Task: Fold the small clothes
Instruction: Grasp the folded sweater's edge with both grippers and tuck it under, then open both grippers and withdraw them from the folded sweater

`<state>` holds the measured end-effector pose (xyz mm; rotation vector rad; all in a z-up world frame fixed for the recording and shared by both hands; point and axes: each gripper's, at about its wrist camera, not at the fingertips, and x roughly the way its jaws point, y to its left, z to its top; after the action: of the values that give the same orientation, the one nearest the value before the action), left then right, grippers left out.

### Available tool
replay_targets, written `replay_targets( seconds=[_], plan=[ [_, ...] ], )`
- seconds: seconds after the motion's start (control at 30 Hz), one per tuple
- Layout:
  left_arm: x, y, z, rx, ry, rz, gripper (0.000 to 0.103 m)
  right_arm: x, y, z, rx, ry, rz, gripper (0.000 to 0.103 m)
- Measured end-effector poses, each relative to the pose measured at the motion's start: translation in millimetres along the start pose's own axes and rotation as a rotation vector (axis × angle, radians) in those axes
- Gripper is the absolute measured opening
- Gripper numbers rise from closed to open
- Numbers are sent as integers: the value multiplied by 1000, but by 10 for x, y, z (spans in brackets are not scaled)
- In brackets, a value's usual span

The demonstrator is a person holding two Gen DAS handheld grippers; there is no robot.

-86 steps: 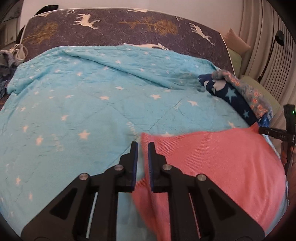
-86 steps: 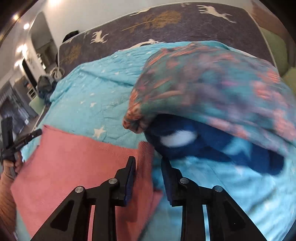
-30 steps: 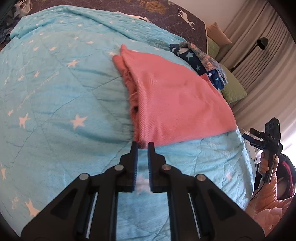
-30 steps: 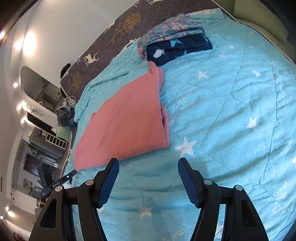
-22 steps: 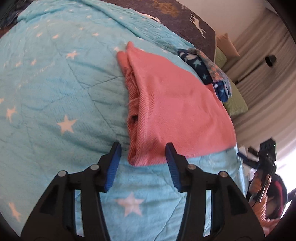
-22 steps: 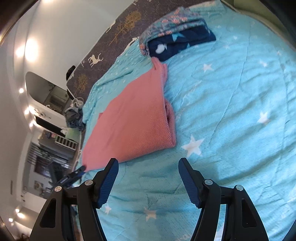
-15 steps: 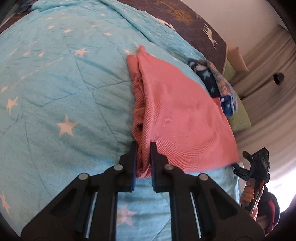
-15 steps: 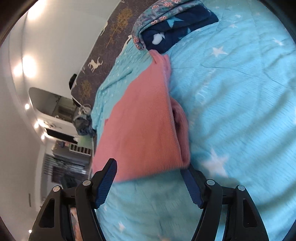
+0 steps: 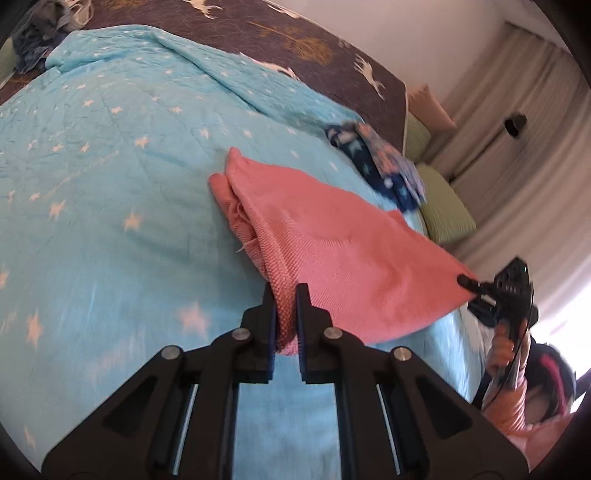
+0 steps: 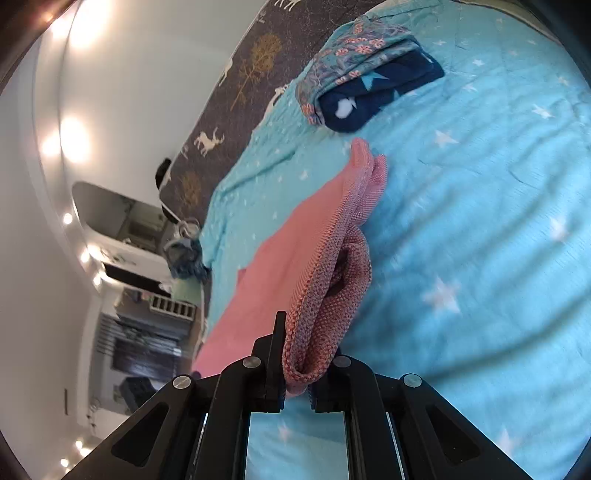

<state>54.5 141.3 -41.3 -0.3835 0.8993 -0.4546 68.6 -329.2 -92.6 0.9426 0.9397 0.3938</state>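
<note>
A pink knit garment (image 9: 332,243) lies folded on the light blue star quilt (image 9: 110,184). My left gripper (image 9: 284,291) is shut on its near folded corner. My right gripper (image 10: 299,332) is shut on the other near corner of the pink garment (image 10: 295,266), with the fabric bunched between the jaws. In the left wrist view the right gripper (image 9: 480,291) shows at the garment's far right corner, which is raised off the quilt.
A folded stack of dark blue star and floral clothes (image 10: 365,74) lies on the quilt beyond the garment, also in the left wrist view (image 9: 376,162). A dark deer-print cover (image 9: 258,33) lies at the head end. Green cushions (image 9: 443,199) and curtains (image 9: 517,147) stand to the right.
Both grippers moved in and closed on the near corners of the pink garment: the left opened and then closed on it, the right closed from wide open. The garment's near edge has lifted.
</note>
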Motion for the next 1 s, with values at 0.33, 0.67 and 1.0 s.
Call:
replay_targets(
  seconds=[0.33,0.67,1.0],
  plan=[
    [-152,-74,-778,3,137,114,12,-522,-257,-1052,-166,33,-484,18],
    [-256,-384,-608,103,-87,229,67,-763,639,-1313,-687,-464,-626,78],
    [-73,-337,-620,34,-57,258,67,-222,837,-1313,-701,-281,-610,77]
  ],
)
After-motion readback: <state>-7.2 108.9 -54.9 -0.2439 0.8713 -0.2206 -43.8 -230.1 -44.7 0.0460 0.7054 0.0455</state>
